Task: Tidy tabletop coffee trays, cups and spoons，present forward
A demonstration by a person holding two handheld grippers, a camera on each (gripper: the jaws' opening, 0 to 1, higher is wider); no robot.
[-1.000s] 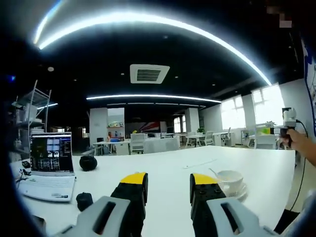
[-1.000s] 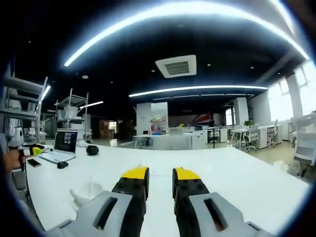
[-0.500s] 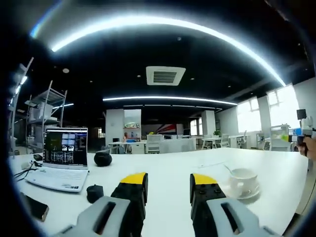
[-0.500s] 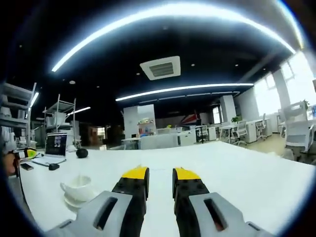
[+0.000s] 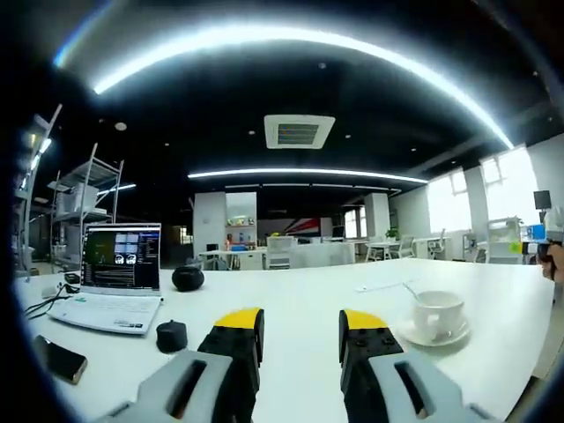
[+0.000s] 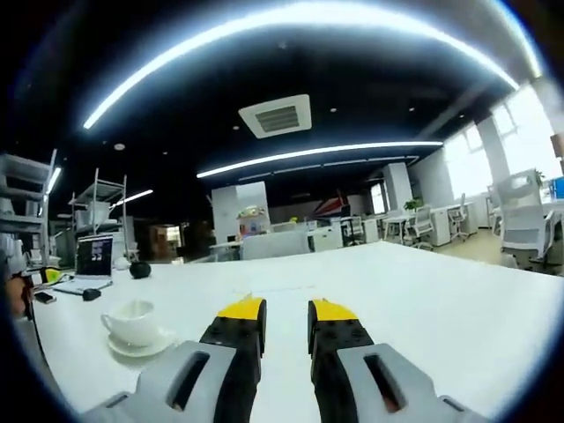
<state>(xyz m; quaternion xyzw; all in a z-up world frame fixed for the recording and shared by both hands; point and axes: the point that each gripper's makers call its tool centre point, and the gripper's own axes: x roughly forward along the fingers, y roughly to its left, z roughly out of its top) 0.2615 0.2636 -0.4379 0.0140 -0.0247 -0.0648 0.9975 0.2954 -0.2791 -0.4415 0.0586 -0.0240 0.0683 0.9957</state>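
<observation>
In the left gripper view, the left gripper (image 5: 300,328) is hovering low over the white worktop (image 5: 300,295), its yellow-tipped jaws standing well apart with nothing between them. A white cup (image 5: 438,309) is sitting on a white saucer (image 5: 432,333) to the right of the jaws, near the worktop's right edge, with a spoon (image 5: 411,291) handle leaning out of the cup toward the upper left. An open laptop (image 5: 115,280) is standing at the far left, a small black object (image 5: 171,335) is lying just in front of it, a phone (image 5: 60,359) is resting near the left edge, and a round black object (image 5: 188,278) is sitting farther back beside the laptop screen. In the right gripper view, the right gripper (image 6: 285,328) is held over the same worktop (image 6: 423,300), its jaws parted by a narrower gap and holding nothing. The cup (image 6: 131,322) on its saucer (image 6: 139,346) is lying to the left of these jaws, apart from them, with the laptop (image 6: 92,264) small in the distance beyond.
</observation>
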